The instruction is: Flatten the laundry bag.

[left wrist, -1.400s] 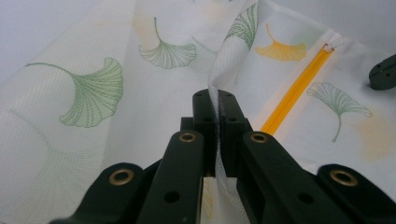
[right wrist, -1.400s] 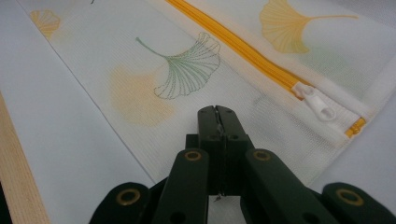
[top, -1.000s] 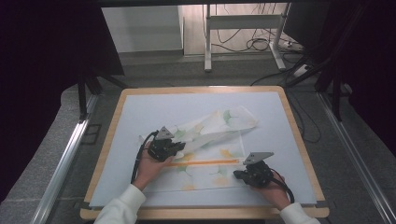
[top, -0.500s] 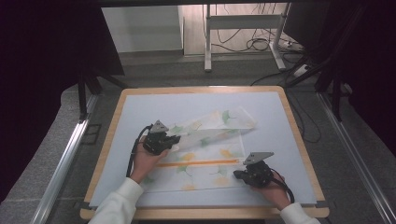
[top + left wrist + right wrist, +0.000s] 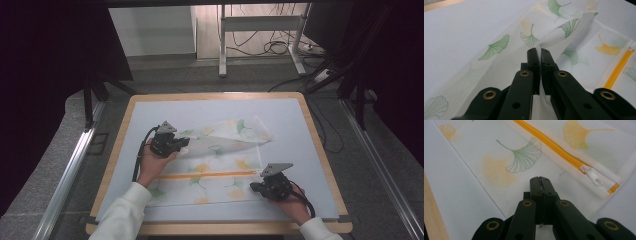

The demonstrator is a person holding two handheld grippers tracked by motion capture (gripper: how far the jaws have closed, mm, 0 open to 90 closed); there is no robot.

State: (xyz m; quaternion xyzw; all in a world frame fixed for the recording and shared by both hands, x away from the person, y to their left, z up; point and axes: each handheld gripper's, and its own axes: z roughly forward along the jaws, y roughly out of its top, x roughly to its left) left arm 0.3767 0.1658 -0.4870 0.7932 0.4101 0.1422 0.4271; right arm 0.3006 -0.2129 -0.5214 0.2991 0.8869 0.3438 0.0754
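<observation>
Where mesh bag [image 5: 215, 165] lies: two hand-held grippers.

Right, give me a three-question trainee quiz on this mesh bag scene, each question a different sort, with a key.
1. True or false: the left gripper is shut on a fold of the bag.
2. What colour is the zipper? A) green B) orange C) black
3. Fill in: the white zipper pull sits at the zipper's end nearest the ____ gripper.

Key: 1 true; 2 B; 3 right
</observation>
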